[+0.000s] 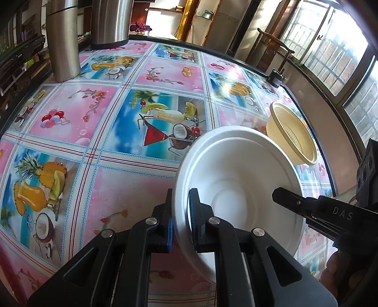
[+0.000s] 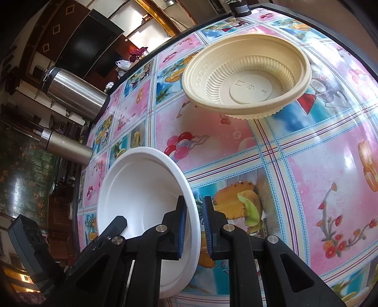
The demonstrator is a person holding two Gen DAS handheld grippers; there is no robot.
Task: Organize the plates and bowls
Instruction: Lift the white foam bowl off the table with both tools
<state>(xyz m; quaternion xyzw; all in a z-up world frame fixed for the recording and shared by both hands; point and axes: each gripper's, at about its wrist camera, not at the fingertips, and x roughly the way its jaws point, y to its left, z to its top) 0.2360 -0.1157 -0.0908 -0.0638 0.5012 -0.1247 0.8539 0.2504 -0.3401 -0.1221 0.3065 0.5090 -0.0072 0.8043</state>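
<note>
A white foam bowl (image 1: 238,179) is held tilted above the table, with both grippers at its rim. My left gripper (image 1: 181,196) is shut on the bowl's left rim, one pad outside and one inside. In the right wrist view my right gripper (image 2: 194,203) straddles the opposite rim of the white bowl (image 2: 141,186), open, with a thin gap at the outer pad. One of the right gripper's fingers (image 1: 293,200) reaches inside the bowl. A cream ribbed plastic bowl (image 1: 293,132) (image 2: 245,75) rests on the table beyond, apart from both grippers.
The table (image 1: 122,184) wears a glossy fruit-print cloth. Two steel flasks (image 1: 62,40) (image 1: 109,21) stand at its far left edge. A small black object (image 1: 275,79) sits by the far right edge, a wooden chair (image 1: 274,47) behind it. A person's hand (image 1: 335,264) holds the right gripper.
</note>
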